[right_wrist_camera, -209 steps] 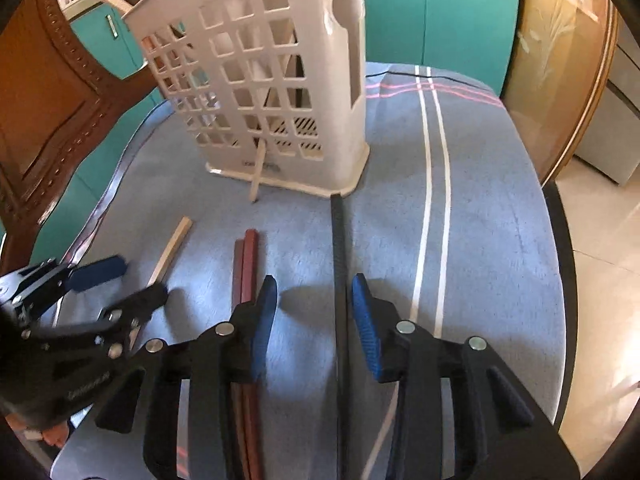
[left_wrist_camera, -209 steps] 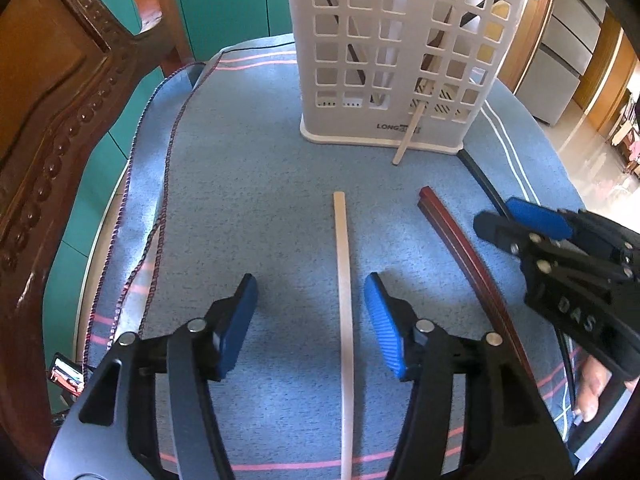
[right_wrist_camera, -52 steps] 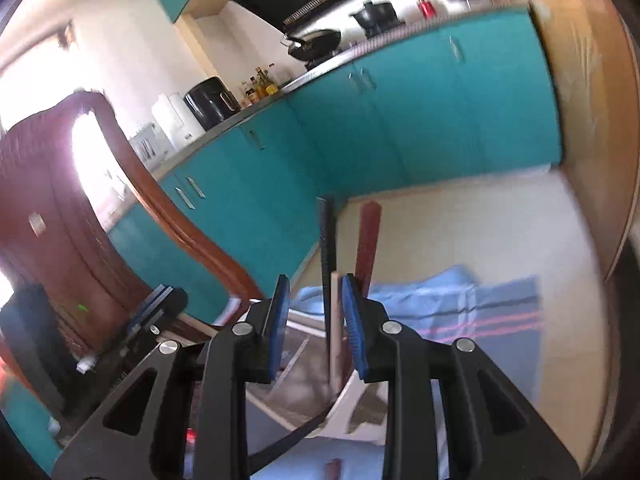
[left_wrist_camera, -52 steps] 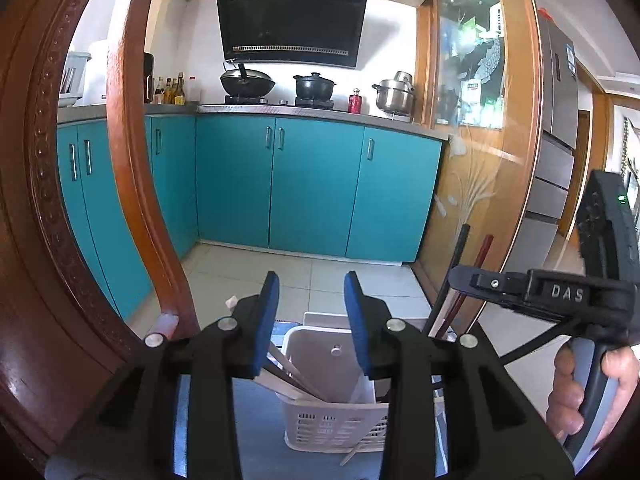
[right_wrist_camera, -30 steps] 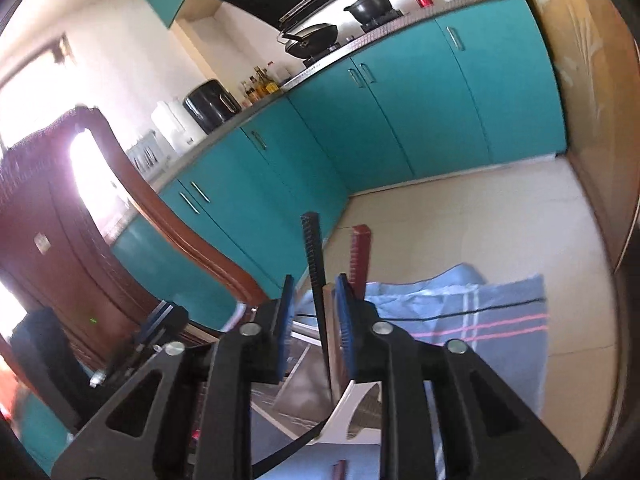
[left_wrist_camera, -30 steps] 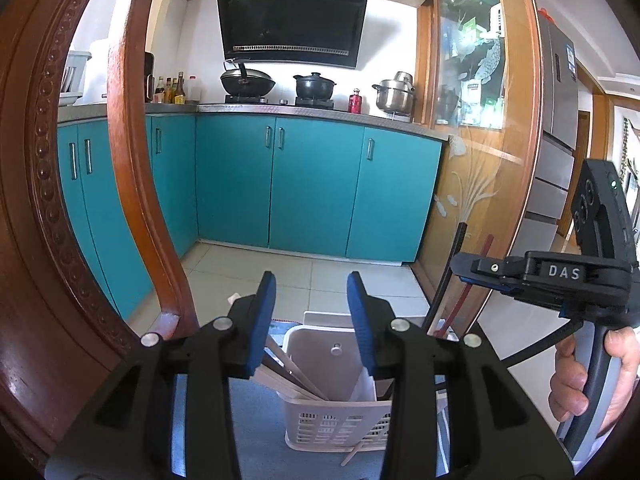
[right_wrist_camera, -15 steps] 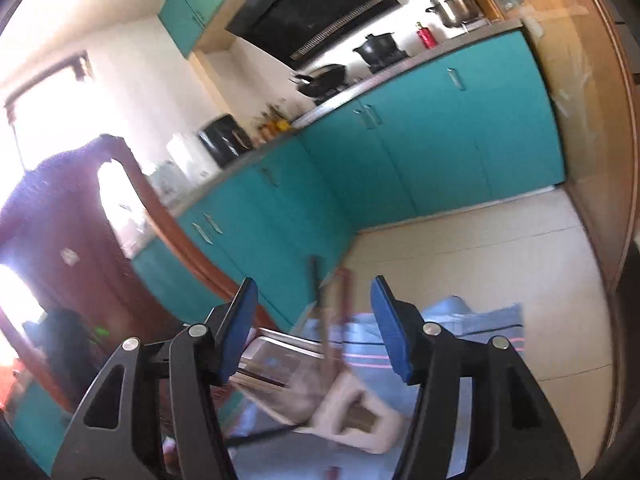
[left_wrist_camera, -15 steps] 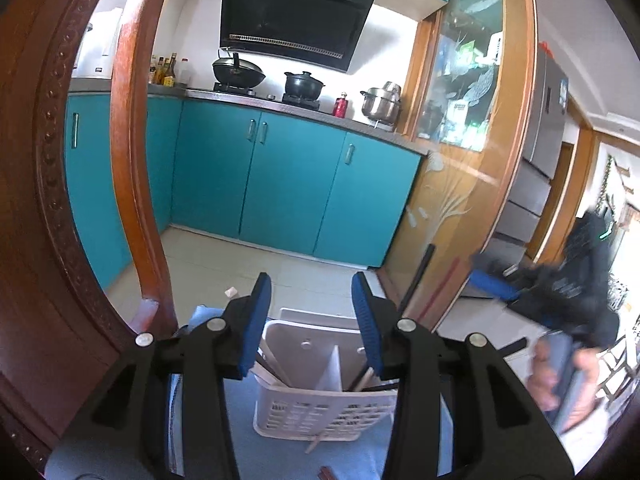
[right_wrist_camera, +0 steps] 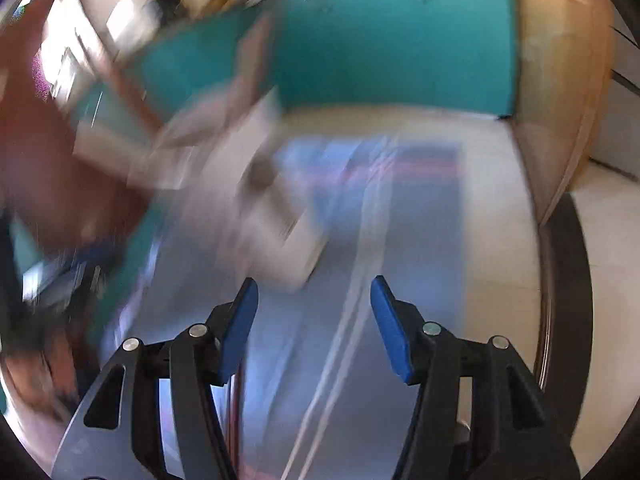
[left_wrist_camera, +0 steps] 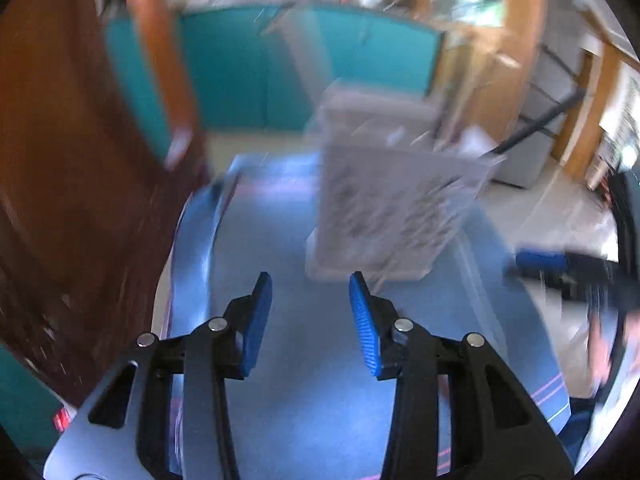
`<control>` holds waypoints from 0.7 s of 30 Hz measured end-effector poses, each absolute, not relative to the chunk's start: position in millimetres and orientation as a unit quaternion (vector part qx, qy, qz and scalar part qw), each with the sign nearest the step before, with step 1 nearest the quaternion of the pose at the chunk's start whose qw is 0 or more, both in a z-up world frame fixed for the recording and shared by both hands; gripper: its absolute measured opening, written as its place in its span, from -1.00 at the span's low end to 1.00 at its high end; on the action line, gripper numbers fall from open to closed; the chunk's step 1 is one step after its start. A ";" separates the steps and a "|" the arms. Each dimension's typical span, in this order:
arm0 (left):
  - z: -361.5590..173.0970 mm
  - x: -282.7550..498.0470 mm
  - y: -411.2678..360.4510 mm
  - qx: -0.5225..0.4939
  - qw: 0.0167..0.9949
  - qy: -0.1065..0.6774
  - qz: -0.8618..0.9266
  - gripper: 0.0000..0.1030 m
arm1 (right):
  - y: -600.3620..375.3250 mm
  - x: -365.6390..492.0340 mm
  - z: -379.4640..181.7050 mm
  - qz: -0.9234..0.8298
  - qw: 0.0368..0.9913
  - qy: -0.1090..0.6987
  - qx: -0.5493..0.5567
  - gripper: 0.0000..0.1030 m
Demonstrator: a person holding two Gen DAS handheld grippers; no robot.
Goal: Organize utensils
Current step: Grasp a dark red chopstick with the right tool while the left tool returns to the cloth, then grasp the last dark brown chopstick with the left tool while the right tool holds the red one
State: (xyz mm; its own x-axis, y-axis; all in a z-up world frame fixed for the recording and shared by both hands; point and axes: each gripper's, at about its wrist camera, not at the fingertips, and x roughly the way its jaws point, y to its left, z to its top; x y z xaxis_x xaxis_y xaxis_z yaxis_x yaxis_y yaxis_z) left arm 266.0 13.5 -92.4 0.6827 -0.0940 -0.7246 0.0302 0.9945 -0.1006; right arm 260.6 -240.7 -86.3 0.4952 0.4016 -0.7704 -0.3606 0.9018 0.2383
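Utensils now out of both tongs: left tongs [left_wrist_camera: 310,322] and right tongs [right_wrist_camera: 314,326] have spread, empty, over blurred basket [left_wrist_camera: 394,204].

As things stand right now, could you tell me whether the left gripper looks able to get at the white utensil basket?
Probably yes. The left gripper is open and empty, and the white utensil basket stands just ahead on the blue tablecloth with nothing visible between them, though the view is heavily blurred.

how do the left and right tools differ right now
The right tool has its jaws spread wider than the left tool. The left tool points at the blurred white basket straight ahead; the right tool has it up to its left. Both are open, empty, blue-padded, above the blue cloth.
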 end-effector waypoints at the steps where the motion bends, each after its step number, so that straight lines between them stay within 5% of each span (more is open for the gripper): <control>1: -98.7 266.9 19.8 -0.049 0.912 0.407 -0.029 -0.21 | -220.1 249.5 -98.5 0.231 0.857 0.462 -0.008 0.08; 6: -114.8 267.3 22.2 -0.036 0.905 0.424 -0.015 -0.20 | -155.1 221.1 -139.9 0.222 0.832 0.493 -0.129 0.00; 9: -126.1 270.9 14.9 -0.018 0.898 0.440 -0.018 -0.19 | -142.2 220.2 -151.1 0.206 0.830 0.499 -0.137 -0.73; 21: -137.8 278.2 11.6 -0.031 0.889 0.456 -0.027 -0.08 | -207.4 253.5 -143.0 0.300 0.781 0.518 0.181 -0.75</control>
State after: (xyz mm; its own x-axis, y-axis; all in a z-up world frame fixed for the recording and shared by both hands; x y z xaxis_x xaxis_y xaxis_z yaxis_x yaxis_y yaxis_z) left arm 278.2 11.6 -137.8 0.5825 -0.0750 -0.8094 0.0193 0.9967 -0.0785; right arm 253.5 -207.4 -143.0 0.2844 0.6558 -0.6993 -0.2809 0.7545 0.5932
